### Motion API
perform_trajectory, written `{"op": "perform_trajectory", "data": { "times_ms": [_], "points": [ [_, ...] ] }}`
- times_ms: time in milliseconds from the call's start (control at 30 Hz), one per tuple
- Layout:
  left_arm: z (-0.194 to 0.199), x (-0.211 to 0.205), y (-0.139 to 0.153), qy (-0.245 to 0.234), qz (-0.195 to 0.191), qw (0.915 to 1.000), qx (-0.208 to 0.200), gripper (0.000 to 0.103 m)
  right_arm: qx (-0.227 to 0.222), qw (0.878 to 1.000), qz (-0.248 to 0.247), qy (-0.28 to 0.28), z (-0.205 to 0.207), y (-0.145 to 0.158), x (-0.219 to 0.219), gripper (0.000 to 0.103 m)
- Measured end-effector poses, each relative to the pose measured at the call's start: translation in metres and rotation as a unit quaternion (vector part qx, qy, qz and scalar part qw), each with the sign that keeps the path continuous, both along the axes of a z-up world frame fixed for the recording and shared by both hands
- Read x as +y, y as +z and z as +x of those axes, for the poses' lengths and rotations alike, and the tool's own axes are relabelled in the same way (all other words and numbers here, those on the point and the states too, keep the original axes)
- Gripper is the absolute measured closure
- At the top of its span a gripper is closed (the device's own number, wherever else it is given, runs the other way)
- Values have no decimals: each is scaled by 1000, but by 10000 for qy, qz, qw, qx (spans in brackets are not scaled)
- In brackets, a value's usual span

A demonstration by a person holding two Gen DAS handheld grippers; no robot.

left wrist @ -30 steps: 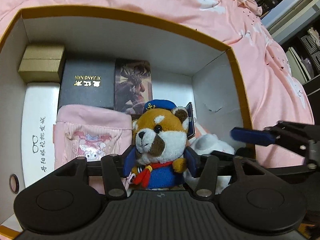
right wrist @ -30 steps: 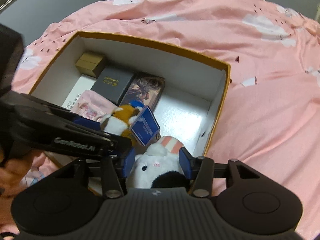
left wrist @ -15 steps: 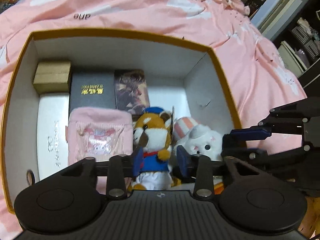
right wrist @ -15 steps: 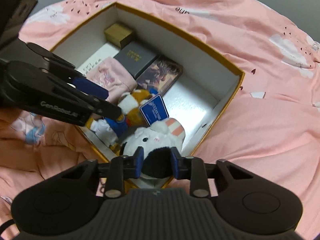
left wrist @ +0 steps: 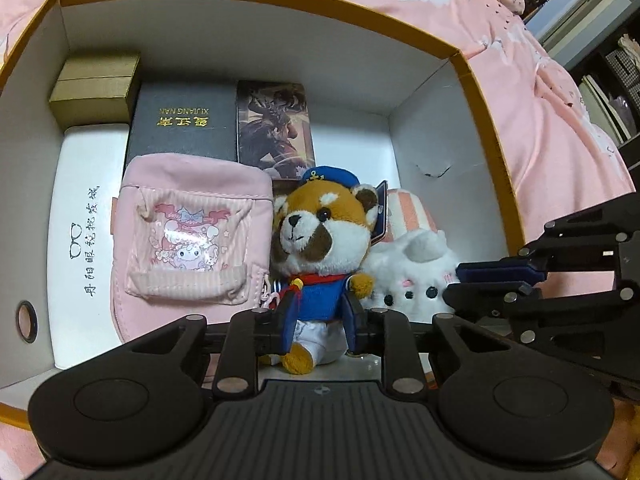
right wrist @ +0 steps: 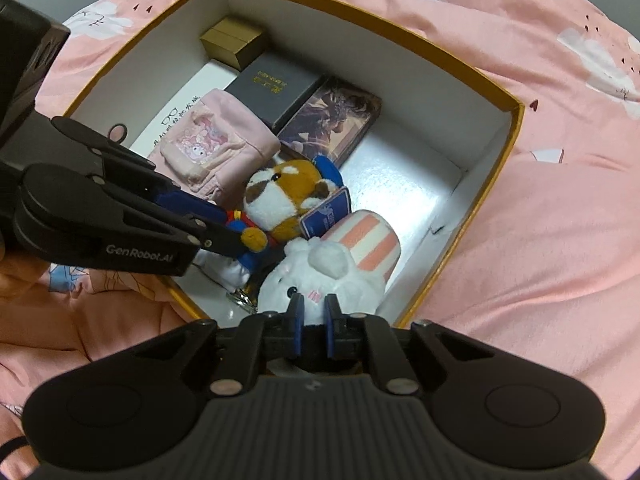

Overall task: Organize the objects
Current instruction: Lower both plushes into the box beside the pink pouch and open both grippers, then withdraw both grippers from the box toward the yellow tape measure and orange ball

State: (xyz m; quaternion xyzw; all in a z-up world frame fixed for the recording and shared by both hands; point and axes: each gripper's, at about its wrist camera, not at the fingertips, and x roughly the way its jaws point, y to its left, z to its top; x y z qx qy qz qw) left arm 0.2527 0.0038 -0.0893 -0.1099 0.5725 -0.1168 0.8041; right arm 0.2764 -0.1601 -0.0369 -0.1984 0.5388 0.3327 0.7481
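Inside the white box with an orange rim (left wrist: 480,92) a red panda plush (left wrist: 320,232) in a blue sailor hat and suit sits upright. My left gripper (left wrist: 320,312) has it by the body, its jaws closing and both blue pads against the blue suit. Right beside it lies a white plush (right wrist: 320,272) with a pink-striped hat. My right gripper (right wrist: 313,308) is shut on its white fur near the face. The right gripper (left wrist: 460,284) shows at the right of the left wrist view, and the left gripper (right wrist: 224,228) reaches in from the left of the right wrist view.
The box also holds a pink pouch (left wrist: 188,236), a black case with gold lettering (left wrist: 184,128), a picture-printed case (left wrist: 274,128), a gold box (left wrist: 96,84) and a white glasses case (left wrist: 84,220). The box stands on a pink bedsheet (right wrist: 540,240). Shelves (left wrist: 600,80) stand at the far right.
Both pairs of jaws have narrowed, the left onto the red panda plush and the right onto the white plush. The right view has rolled, and the striped hat now lies beside the panda.
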Motion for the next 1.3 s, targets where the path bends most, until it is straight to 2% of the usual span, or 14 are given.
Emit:
{"op": "perform_trajectory", "data": {
  "times_ms": [67, 200, 267, 400, 467, 500, 567, 667, 867, 967, 1167, 1300],
  "points": [
    [-4, 0, 7, 12, 27, 9999, -138, 75, -50, 10000, 18, -13, -2, 2, -1, 91],
    [-25, -7, 34, 74, 160, 9962, -857, 74, -389, 9987, 321, -41, -17, 21, -7, 88],
    [-38, -11, 48, 85, 176, 9920, -1246, 73, -605, 9964, 588, -61, -28, 33, -11, 70],
    [-65, -21, 67, 120, 185, 9819, -1879, 69, -1090, 9890, 992, -95, -57, 54, -20, 64],
    [-80, -26, 73, 120, 274, 9767, -2127, 64, -1332, 9848, 1101, -158, -71, 60, -26, 48],
    [-87, -30, 75, 120, 363, 9742, -2223, 60, -1466, 9823, 1151, -206, -79, 62, -29, 47],
    [-97, -34, 76, 126, 512, 9707, -2345, 57, -1646, 9785, 1188, -360, -91, 62, -36, 37],
    [-111, -38, 73, 93, 565, 9704, -2347, 56, -1641, 9757, 1290, -664, -104, 54, -47, 37],
    [-128, -40, 49, 94, 297, 9804, -1946, 55, -1731, 9689, 1286, -1211, -127, 22, -58, 35],
    [-125, -39, 33, 113, 143, 9866, -1619, 55, -1754, 9685, 1256, -1243, -132, 5, -59, 35],
    [-120, -38, 13, 233, 276, 9911, -1278, 55, -1803, 9691, 933, -1404, -127, -17, -56, 36],
    [-119, -35, -2, 249, 233, 9931, -1125, 55, -1858, 9679, 843, -1469, -122, -28, -54, 44]
  ]
}}
